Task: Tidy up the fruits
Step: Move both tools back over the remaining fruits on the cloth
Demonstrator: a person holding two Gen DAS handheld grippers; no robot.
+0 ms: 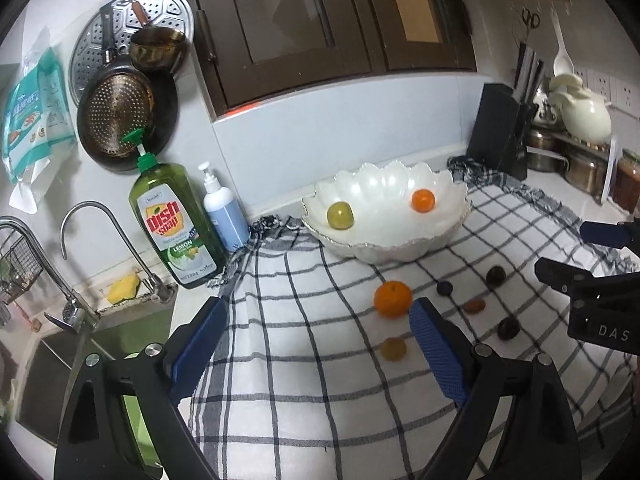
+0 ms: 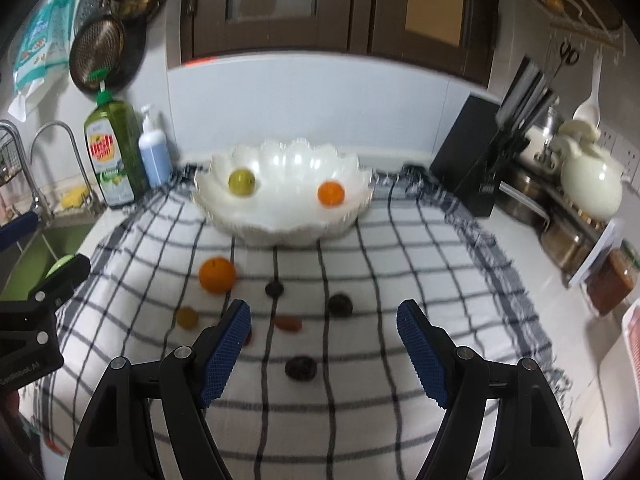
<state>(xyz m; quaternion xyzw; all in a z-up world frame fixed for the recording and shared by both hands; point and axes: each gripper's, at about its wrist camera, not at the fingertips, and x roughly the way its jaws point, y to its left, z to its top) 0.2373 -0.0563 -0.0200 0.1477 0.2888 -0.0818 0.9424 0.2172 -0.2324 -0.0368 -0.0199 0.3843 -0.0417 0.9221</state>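
Near checked cloth (image 2: 320, 420) lies bare; scattered small fruits (image 2: 340, 304) and the far bowl (image 2: 280, 232) crowd the middle

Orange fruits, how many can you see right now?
2. A small orange fruit lies inside the white scalloped bowl, right side. A larger orange fruit sits on the checked cloth before the bowl. None looks hidden.

The scalloped white bowl (image 2: 280, 216) looks glossy and smooth. Beneath it lies a soft, matt, black-checked white cloth (image 2: 360, 420). The curved steel tap (image 1: 100, 232) shines.
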